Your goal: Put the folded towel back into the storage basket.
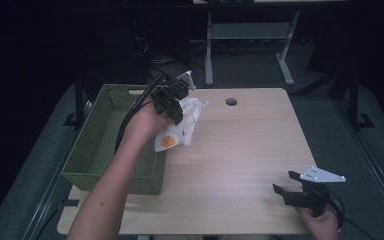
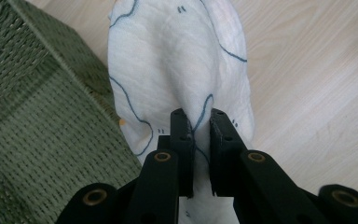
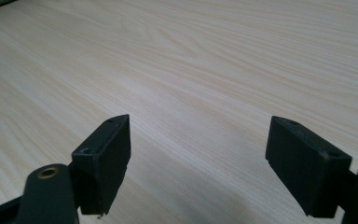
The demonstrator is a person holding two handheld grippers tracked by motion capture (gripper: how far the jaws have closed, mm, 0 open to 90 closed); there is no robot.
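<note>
Clearly the left gripper fingers pinch a white printed cloth beside the green woven basket, likely for dropping in; right gripper fingers rest spread over the pale wooden worktop.

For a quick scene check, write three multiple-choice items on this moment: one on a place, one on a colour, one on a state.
1. Where is the white cloth?
A. In the left tongs, beside the basket's rim
B. Flat at the table's right edge
C. Under the right tongs

2. What colour is the woven basket?
A. Red
B. Green
C. Blue

3. How do the right tongs stand?
A. Shut on the cloth
B. Shut on nothing
C. Open, nothing between them

Answers:
1 A: the left gripper view shows the jaws pinching a fold of cloth next to the basket.
2 B: the weave is olive green in the high view.
3 C: the right gripper view shows the jaws wide apart over the bare wooden table.
</note>
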